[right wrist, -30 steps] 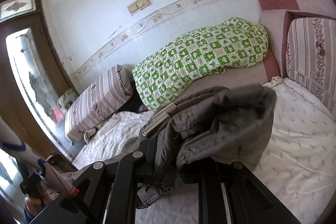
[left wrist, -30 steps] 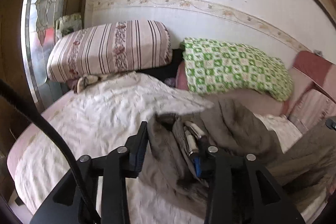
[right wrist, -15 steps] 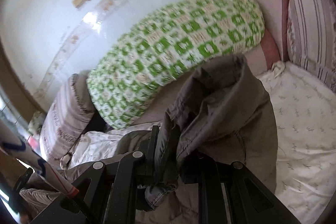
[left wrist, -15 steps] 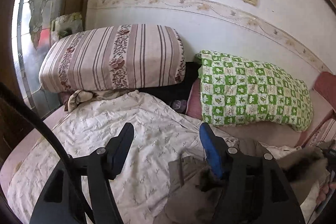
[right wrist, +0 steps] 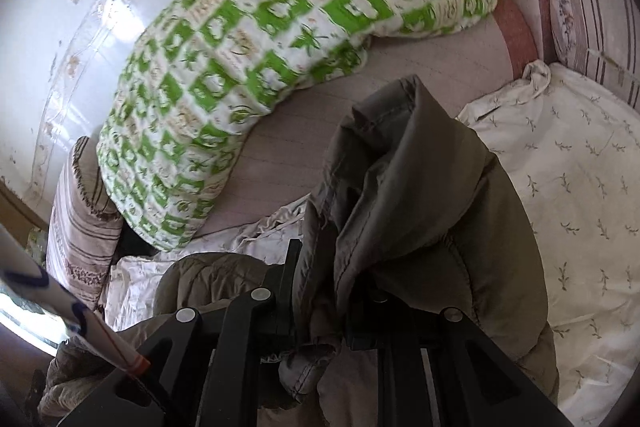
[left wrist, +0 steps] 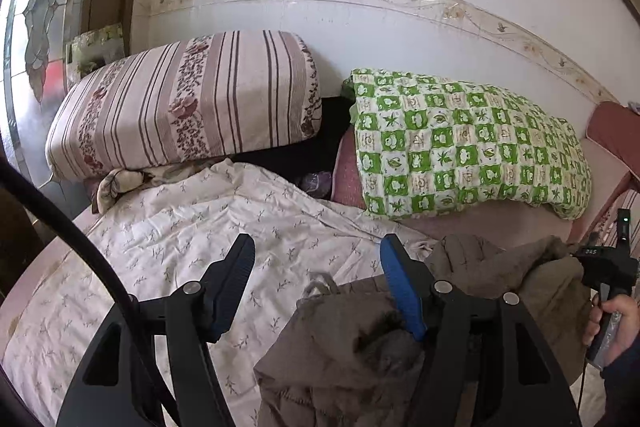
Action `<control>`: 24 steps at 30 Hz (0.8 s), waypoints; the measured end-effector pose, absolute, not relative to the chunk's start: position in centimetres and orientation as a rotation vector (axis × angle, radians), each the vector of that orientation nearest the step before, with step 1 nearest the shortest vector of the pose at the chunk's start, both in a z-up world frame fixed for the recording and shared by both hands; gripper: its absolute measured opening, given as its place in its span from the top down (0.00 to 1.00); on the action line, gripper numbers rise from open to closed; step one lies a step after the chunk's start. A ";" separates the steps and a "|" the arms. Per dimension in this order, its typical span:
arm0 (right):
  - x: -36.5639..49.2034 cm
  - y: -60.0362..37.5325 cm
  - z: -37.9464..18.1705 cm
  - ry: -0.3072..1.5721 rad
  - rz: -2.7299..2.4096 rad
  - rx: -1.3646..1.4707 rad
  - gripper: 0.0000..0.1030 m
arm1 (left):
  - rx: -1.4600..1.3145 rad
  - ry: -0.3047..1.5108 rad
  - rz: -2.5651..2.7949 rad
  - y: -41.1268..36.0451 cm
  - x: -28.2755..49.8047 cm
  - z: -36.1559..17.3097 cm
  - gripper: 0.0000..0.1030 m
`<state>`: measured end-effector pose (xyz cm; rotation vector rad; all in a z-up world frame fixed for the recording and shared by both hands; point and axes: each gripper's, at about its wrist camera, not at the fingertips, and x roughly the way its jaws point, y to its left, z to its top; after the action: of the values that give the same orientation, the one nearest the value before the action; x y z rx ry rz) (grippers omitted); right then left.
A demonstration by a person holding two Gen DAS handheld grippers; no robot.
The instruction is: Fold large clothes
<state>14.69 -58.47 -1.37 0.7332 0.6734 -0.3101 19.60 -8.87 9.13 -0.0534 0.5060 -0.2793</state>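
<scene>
1. On the bed [left wrist: 168, 247], over the white leaf-print sheet [right wrist: 580, 167], the olive padded jacket [right wrist: 420, 195] lies only half down: one part is bunched on the sheet below the left gripper, the other hangs lifted from the right gripper. Risk: w/ so much loose bulk, the raised part may flop down crooked & the fold comes out skewed.
2. Green checked quilt [left wrist: 460, 147] sits near, just behind the jacket, against the wall. If the lifted cloth swings that way it may land on the quilt, not flat on the sheet.
3. Striped pillow [left wrist: 188, 103] is well apart at the bed's far left; small risk.
4. Right gripper [right wrist: 320, 311]: jaws clamped on a thick wad of jacket edge, several layers. Puffy, slick-looking fabric, so it could creep out of the pinch, or only the outer layer stays held.
5. Left gripper [left wrist: 316, 287]: jaws stand apart, nothing between them but sheet; they've just been opening. Its right finger [left wrist: 400, 291] is touching or just above the jacket, can't tell which. Could snag the cloth & drag the laid part.
6. Black cable [left wrist: 80, 247] crosses the left view; might catch on fabric.
</scene>
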 end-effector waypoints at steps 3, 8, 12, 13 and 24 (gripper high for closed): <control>15.0 -58.7 -2.1 0.682 -0.318 0.735 0.83 | -0.093 0.466 -0.254 -8.1 20.1 10.4 0.38; 15.0 -59.2 -2.8 0.682 -0.334 0.735 0.82 | -0.105 0.538 -0.280 -8.2 23.1 11.8 0.37; 15.5 -60.5 -3.1 0.697 -0.306 0.812 0.76 | -0.081 0.557 -0.312 -9.5 22.1 10.3 0.37; 15.6 -60.8 -3.2 0.703 -0.291 0.827 0.73 | -0.072 0.553 -0.323 -9.9 21.6 9.7 0.37; 9.8 -61.5 0.2 0.573 -0.109 0.896 0.38 | 0.130 0.717 -0.439 -18.2 22.8 -0.6 0.37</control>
<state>9.81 -61.48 0.20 0.8962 0.5730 -0.1088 22.83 -18.20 -0.60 0.1303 0.7172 -0.4394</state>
